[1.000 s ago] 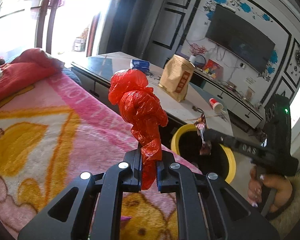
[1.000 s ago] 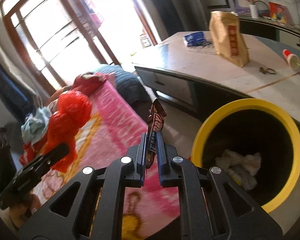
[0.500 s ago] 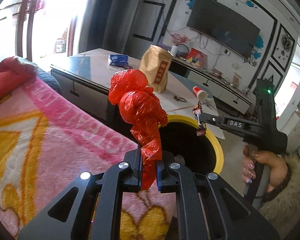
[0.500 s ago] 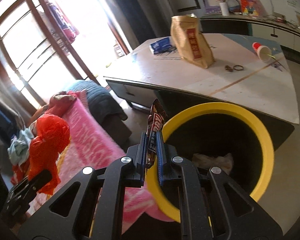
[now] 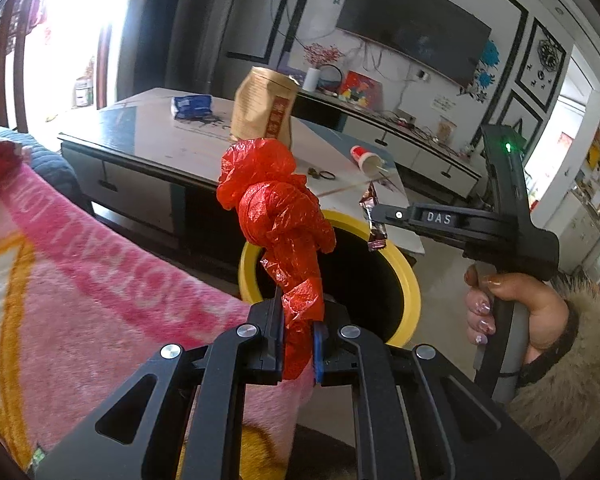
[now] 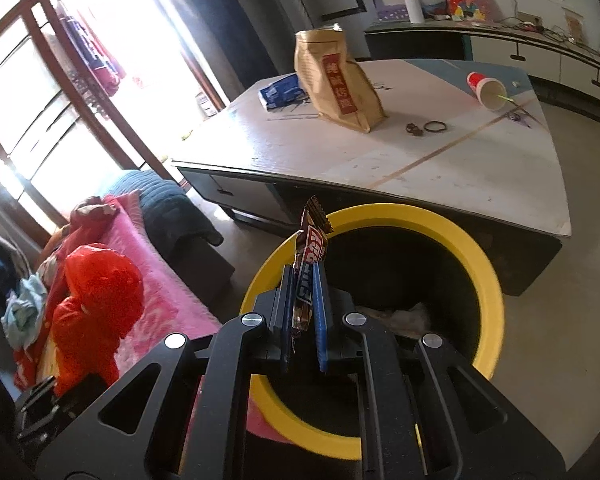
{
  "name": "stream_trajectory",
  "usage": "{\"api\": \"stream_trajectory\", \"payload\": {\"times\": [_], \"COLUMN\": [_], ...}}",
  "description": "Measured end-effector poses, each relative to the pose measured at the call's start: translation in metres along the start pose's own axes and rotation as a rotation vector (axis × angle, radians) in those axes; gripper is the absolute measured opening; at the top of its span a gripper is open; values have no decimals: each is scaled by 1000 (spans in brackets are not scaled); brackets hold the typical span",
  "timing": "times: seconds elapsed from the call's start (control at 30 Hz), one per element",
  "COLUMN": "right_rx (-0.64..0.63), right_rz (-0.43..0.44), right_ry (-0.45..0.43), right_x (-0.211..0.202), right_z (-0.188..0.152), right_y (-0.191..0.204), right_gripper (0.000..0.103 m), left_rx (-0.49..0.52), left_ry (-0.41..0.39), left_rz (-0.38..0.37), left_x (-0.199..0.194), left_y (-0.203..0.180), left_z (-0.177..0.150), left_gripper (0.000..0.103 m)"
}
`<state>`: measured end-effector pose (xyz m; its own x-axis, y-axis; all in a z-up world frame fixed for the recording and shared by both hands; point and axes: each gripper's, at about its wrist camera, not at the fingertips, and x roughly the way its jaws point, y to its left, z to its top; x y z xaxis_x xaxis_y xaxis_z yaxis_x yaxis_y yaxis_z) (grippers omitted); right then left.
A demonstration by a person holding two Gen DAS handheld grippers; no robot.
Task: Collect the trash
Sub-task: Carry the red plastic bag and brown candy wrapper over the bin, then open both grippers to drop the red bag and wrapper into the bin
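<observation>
My left gripper (image 5: 298, 320) is shut on a crumpled red plastic bag (image 5: 278, 216), held upright just short of the yellow-rimmed bin (image 5: 410, 280). In the right wrist view that bag (image 6: 98, 304) shows at the lower left. My right gripper (image 6: 303, 300) is shut on a brown candy wrapper (image 6: 310, 252), which stands over the near rim of the bin (image 6: 488, 280). From the left wrist view the wrapper (image 5: 374, 216) hangs at the tip of the right gripper (image 5: 376, 216) above the bin's far side. Crumpled paper (image 6: 400, 316) lies in the bin's dark inside.
A low white table (image 6: 380, 148) stands behind the bin with a brown paper bag (image 6: 336, 84), a blue packet (image 6: 280, 90) and a tipped red cup (image 6: 486, 88). A pink blanket (image 5: 80, 272) covers the couch at left. A person's hand (image 5: 512, 308) grips the right handle.
Both grippers have moved toward the bin with their loads still held. The bin now fills more of the right wrist view, and the wrapper has come over its rim.
</observation>
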<state>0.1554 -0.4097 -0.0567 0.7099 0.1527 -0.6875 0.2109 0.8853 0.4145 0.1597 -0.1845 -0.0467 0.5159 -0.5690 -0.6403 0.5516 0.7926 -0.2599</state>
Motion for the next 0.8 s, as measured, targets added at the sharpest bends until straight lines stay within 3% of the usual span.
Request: {"api": "stream_trajectory", "payload": {"times": [0.53,0.57,0.6,0.67,0.73,0.8], "right_rx": [85,92,104,129,138,135], "right_rz": [-38,-41,-49,-54,-65,-65], "right_ry": [5,1,-5,-12,-19,-22], "right_x": [1,0,-2,-3,-4,-5], "right_z": [7,6,6,5,5,5], "right_y": [-36,-37,-39,-44,-46,-45], "right_gripper": [8,9,11,23,31,34], "left_rx": [33,28,23,1,-23,-22], "left_ry": [87,91,91,86,89,83], "left_rz": [-51,-59,-65,-78,-84,-63], "left_x": [55,60,63,68,70,68], "left_y": [-26,-26,-27,-25,-21,-20], "left_z": [0,0,1,0,0,-1], "left_gripper": [12,21,46,81,81,90]}}
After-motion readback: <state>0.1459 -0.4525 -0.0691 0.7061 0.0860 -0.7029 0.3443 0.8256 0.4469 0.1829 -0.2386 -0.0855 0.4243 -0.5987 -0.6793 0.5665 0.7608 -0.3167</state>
